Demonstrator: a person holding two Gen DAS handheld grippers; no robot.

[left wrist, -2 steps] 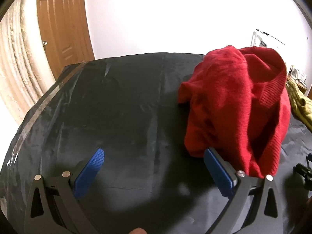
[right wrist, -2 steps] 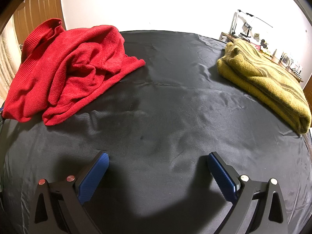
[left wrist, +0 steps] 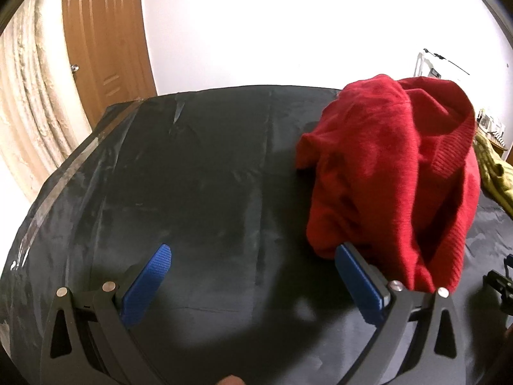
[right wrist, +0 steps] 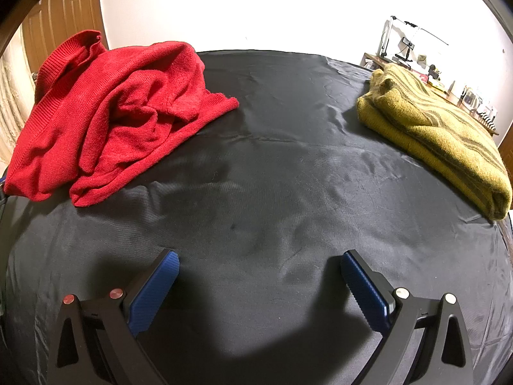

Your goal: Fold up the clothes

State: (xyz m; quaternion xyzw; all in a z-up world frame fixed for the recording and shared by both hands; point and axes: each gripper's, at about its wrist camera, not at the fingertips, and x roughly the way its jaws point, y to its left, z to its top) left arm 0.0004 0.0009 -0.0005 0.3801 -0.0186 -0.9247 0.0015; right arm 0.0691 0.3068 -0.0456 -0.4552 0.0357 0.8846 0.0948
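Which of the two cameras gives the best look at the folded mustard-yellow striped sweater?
The right wrist view: the folded mustard-yellow striped sweater lies in full sight on the black cloth. The left wrist view catches only a yellow sliver behind the crumpled red knit sweater.

Hardly anything differs from a moment ago: the red sweater [left wrist: 394, 173] sits a touch lower in the left view; nothing else has shifted.
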